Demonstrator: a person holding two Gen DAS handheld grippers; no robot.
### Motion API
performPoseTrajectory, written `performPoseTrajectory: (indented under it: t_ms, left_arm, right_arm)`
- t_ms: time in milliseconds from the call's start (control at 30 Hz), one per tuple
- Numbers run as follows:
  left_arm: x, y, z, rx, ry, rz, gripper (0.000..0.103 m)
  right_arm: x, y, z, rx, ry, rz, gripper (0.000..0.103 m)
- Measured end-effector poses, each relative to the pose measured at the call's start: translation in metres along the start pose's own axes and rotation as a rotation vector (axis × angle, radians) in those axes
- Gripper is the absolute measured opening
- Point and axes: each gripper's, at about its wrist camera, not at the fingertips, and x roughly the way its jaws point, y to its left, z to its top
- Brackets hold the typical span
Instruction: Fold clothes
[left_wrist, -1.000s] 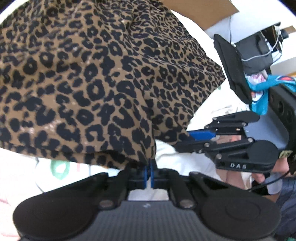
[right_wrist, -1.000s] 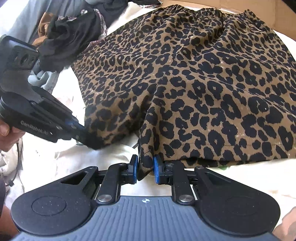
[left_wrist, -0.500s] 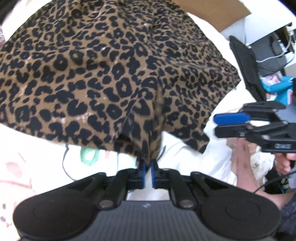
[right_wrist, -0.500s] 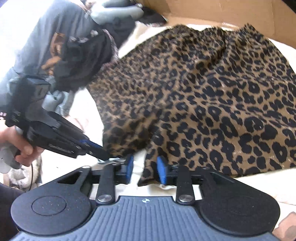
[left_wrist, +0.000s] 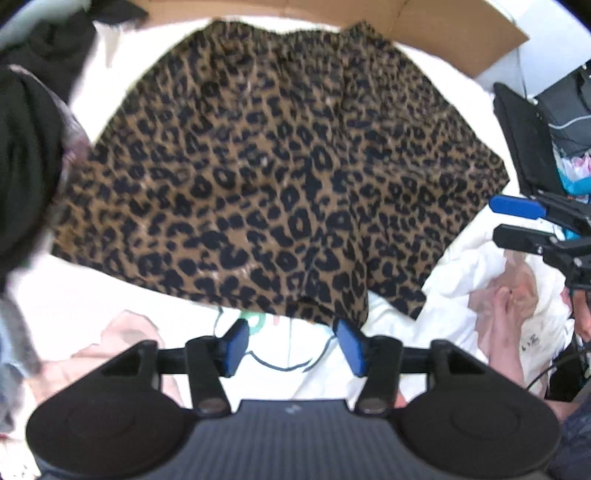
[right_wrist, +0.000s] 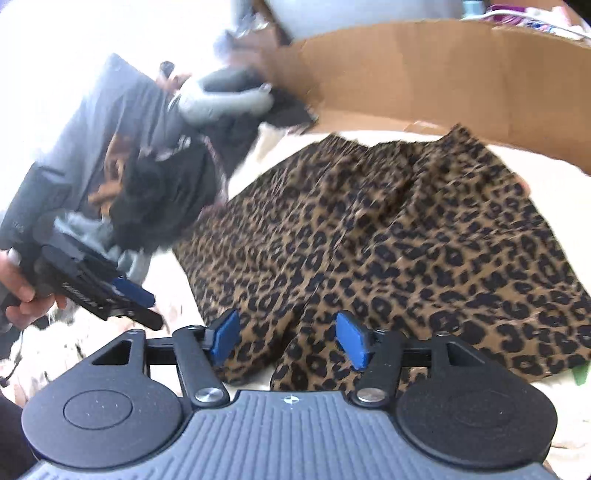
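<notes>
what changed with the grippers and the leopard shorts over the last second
Both let go: the left gripper and right gripper, each shut on the hem a second ago, now stand open and drawn back. The leopard shorts have dropped flat onto the white sheet. The cardboard and dark clothes pile are still there.

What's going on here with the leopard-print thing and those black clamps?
A person is folding clothes with a hand-held clamp in each hand. The leopard-print garment lies spread on a white sheet. Both the left gripper and the right gripper are open at its near hem, gripping nothing. More clothes sit piled to one side, cardboard behind.
</notes>
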Motion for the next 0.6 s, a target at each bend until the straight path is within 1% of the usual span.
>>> performPoseTrajectory:
  t_ms: [133, 300, 400, 467, 533, 600]
  left_arm:
    - [-0.027, 0.007, 0.007, -0.017, -0.038, 0.034, 0.071]
    - [-0.036, 0.028, 0.003, -0.054, -0.096, 0.054, 0.072]
    - [-0.029, 0.046, -0.005, -0.092, -0.106, 0.063, 0.072]
    - [-0.022, 0.059, -0.008, -0.121, -0.109, 0.071, 0.072]
    - [-0.014, 0.072, -0.010, -0.149, -0.108, 0.079, 0.072]
    - [-0.005, 0.085, -0.011, -0.177, -0.107, 0.087, 0.072]
  right_arm:
    - [-0.016, 0.000, 0.005, 0.008, -0.025, -0.024, 0.069]
    - [-0.012, 0.001, 0.005, 0.011, -0.035, -0.023, 0.071]
    - [-0.002, -0.002, 0.004, 0.016, -0.029, -0.012, 0.071]
    - [0.003, -0.004, 0.003, 0.021, -0.051, -0.066, 0.071]
    - [0.009, -0.007, 0.001, 0.016, -0.062, -0.086, 0.071]
    - [0.016, -0.008, -0.004, -0.004, -0.056, -0.110, 0.071]
